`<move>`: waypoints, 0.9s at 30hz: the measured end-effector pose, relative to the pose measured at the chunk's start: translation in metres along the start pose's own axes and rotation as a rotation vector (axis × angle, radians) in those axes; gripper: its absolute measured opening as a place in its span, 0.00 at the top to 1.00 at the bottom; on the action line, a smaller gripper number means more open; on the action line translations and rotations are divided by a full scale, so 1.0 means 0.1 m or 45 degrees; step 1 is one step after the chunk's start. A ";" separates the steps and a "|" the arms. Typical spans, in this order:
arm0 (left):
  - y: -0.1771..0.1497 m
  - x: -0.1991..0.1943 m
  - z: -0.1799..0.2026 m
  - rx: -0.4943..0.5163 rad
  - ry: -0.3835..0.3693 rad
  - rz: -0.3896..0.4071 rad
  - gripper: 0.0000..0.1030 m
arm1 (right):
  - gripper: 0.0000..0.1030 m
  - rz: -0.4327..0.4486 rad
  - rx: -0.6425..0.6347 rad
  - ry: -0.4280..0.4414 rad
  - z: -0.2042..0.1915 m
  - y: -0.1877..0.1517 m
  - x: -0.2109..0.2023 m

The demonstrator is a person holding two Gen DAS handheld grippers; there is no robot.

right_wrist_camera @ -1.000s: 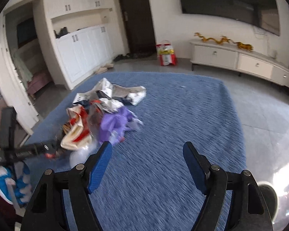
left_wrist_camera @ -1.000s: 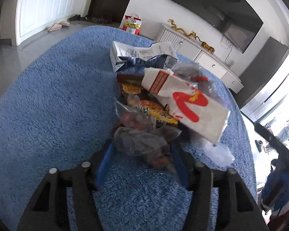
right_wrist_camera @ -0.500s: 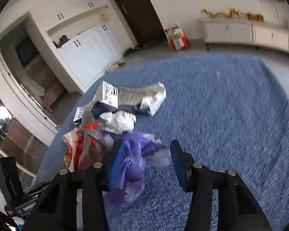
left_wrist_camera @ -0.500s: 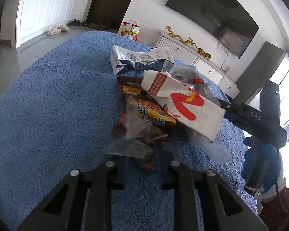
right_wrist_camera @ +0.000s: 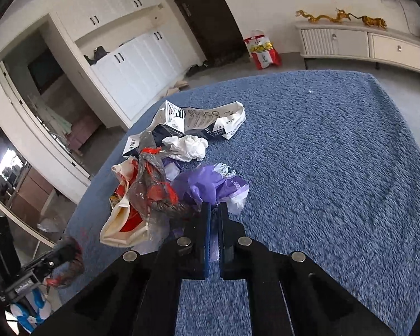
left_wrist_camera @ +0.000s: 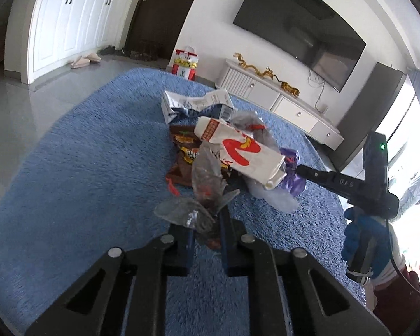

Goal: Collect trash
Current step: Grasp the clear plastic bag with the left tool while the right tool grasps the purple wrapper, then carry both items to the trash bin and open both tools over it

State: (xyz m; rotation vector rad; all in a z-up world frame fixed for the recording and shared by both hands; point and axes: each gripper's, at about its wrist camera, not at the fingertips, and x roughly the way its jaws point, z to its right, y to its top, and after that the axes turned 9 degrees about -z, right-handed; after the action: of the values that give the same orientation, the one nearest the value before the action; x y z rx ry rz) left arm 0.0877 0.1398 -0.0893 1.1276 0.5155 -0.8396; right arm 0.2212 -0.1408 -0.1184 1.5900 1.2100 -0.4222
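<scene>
The blue rug (right_wrist_camera: 336,154) lies bare and open to the right of the trash heap (right_wrist_camera: 165,168), which runs lengthwise from the near side toward the rug's far left edge. The left claw (left_wrist_camera: 205,225) pinches a clear crumpled wrapper (left_wrist_camera: 207,179) standing upright at the heap's near end. The right claw (right_wrist_camera: 214,210) is clamped on the purple bag (right_wrist_camera: 210,184) at the heap's right side.

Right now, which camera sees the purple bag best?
The right wrist view. There the purple bag fills the middle, pinched between the right gripper fingers. In the left wrist view only a bit of it peeks out behind the white paper bag.
</scene>
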 end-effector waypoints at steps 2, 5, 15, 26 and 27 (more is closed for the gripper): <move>-0.03 -0.08 -0.03 -0.009 0.007 0.015 0.87 | 0.96 0.007 -0.005 -0.006 0.01 -0.02 -0.05; -0.05 -0.12 -0.09 -0.032 0.014 0.017 0.87 | 0.97 0.020 -0.012 -0.007 0.00 -0.04 -0.14; -0.01 -0.26 0.04 0.010 -0.002 0.058 0.87 | 0.97 0.157 -0.016 -0.002 0.02 -0.11 -0.71; 0.10 -0.35 0.85 0.225 -0.113 0.063 0.87 | 0.97 0.332 0.055 0.002 0.37 -0.39 -1.41; 0.12 -0.32 0.96 0.251 -0.126 0.057 0.87 | 0.97 0.347 0.069 -0.006 0.43 -0.42 -1.47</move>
State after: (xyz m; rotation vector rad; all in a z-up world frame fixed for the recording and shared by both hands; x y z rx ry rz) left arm 0.0735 0.0633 -0.0241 1.2658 0.3297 -0.9171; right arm 0.1353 -0.2521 -0.0450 1.7702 0.9674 -0.2846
